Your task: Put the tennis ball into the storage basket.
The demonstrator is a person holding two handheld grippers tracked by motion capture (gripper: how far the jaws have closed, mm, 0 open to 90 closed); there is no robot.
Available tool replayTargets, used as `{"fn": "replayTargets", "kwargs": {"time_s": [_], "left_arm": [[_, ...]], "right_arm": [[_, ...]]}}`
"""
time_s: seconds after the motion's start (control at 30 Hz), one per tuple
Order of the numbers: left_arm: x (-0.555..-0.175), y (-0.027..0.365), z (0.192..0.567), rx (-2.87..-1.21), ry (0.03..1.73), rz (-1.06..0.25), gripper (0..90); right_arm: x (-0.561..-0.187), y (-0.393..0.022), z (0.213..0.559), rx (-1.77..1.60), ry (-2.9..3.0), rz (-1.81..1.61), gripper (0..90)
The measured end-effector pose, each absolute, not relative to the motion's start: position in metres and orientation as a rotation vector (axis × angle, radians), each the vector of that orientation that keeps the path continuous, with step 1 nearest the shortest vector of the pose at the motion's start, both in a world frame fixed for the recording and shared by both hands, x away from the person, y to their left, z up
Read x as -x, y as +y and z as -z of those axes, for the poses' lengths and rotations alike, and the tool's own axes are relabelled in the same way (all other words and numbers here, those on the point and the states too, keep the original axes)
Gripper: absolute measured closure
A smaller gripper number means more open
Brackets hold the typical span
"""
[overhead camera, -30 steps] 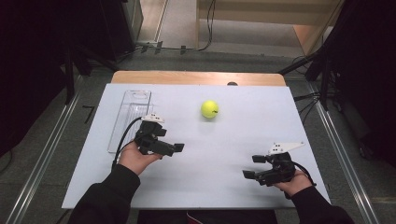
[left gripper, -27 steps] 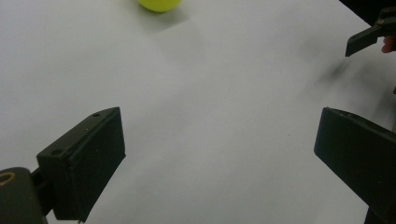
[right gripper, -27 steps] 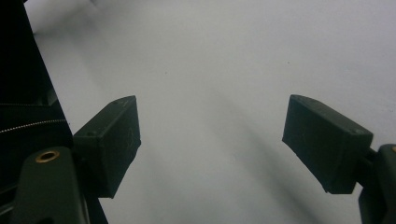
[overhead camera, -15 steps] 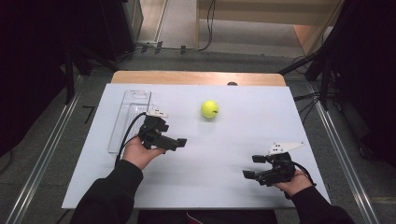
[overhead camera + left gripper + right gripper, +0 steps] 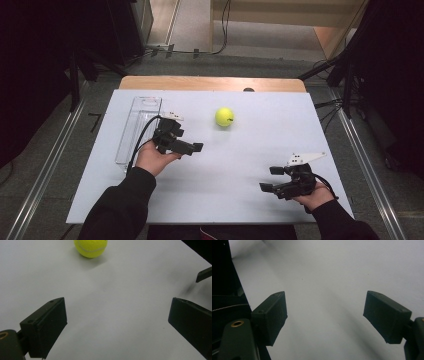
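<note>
A yellow-green tennis ball rests on the white table, toward the far middle. In the left gripper view the tennis ball lies ahead at the top, left of centre, clear of the jaws. My left gripper hovers a short way to the near left of the ball, pointing right; its jaws stand wide apart and it is open over bare table. Down near the front right corner, my right gripper points left, open and holding nothing.
A clear plastic tray lies lengthwise along the table's left side, just behind my left hand. A wooden strip runs along the far edge. A dark jaw tip shows at the right edge of the left gripper view. Dark floor surrounds the table.
My left gripper has moved a little farther from the person and to the right, closer to the tennis ball. The right gripper and the ball have stayed put.
</note>
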State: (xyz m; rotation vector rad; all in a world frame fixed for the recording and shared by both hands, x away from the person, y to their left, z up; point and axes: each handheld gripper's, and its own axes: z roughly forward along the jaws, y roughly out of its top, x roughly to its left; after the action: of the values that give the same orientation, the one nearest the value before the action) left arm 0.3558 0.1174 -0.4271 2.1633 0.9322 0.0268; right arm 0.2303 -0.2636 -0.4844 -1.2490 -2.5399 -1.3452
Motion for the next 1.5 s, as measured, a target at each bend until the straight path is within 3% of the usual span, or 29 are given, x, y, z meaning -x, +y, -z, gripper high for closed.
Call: {"fn": "replayTargets", "kwargs": {"time_s": [1.5], "left_arm": [[-0.401, 0.084, 0.424, -2.176, 0.899, -0.081, 7.1]], "right_arm": [[-0.230, -0.264, 0.484, 1.243, -2.537, 1.351, 17.1]]}}
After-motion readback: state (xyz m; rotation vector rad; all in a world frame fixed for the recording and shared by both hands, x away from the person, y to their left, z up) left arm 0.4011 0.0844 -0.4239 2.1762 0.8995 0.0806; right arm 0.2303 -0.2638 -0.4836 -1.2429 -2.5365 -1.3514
